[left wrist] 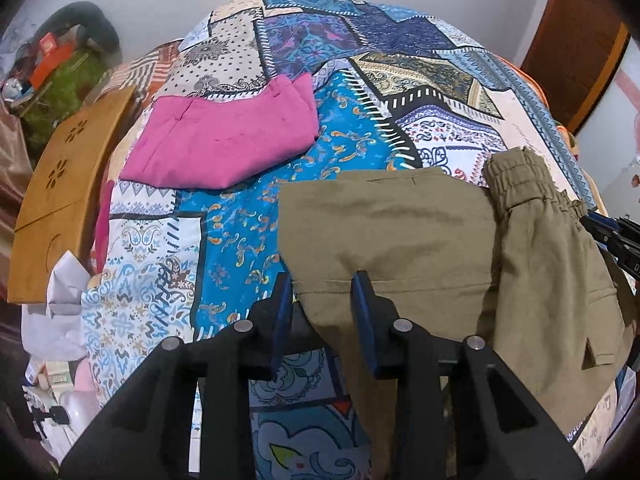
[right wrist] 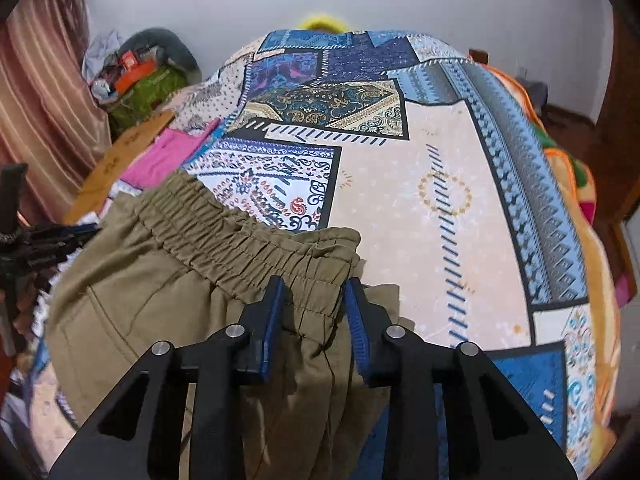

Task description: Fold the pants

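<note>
A big patchwork bedspread [left wrist: 344,56] covers the bed. The olive pants [left wrist: 392,224] lie on its near side, long way running left to right, stretchy waistband [right wrist: 240,236] at the right. Folded pink pants [left wrist: 224,140] sit farther left. The left gripper [left wrist: 322,300] and right gripper [right wrist: 314,306] each pinch cloth, probably to lift and fold it.

A home bedroom: a bed under a patchwork-print bedspread [right wrist: 440,184] fills the centre, a striped curtain [right wrist: 40,92] hangs at upper left, and piled household clutter [left wrist: 56,76] sits against the plain wall [right wrist: 440,0].
</note>
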### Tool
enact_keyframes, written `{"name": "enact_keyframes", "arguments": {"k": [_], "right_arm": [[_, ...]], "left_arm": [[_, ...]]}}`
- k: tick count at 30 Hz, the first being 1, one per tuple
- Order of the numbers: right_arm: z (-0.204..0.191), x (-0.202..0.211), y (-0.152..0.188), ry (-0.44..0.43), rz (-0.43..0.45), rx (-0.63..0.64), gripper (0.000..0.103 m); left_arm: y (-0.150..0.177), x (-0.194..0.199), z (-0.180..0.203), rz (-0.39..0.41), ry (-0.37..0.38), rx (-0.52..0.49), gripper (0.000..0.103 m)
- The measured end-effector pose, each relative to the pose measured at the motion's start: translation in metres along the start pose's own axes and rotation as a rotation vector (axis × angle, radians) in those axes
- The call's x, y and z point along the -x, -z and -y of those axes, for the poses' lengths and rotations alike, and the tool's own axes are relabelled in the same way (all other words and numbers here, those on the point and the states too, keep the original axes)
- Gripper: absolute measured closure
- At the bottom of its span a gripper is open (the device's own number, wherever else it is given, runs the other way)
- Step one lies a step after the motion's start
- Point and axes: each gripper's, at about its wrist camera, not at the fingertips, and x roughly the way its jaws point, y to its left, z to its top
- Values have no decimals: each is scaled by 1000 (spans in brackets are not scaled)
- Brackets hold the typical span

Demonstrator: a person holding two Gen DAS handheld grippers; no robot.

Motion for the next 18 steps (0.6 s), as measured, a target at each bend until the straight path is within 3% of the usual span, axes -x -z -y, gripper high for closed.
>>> {"name": "enact_keyframes", "arguments": {"k": [8, 13, 16, 18], "right_arm": [[0, 16, -2, 50, -5, 39, 78], [-3, 42, 3, 53, 26, 37, 53], [-9, 55, 6, 51, 48, 41, 49], [-12, 61, 9, 50, 54, 35, 39]], "left_arm": [[-2, 29, 4, 23, -39, -35, 70], [2, 55, -1, 60, 6, 7, 68], [6, 66, -1, 78, 25, 18, 56], [10, 71, 0, 85, 46, 20, 50]]}}
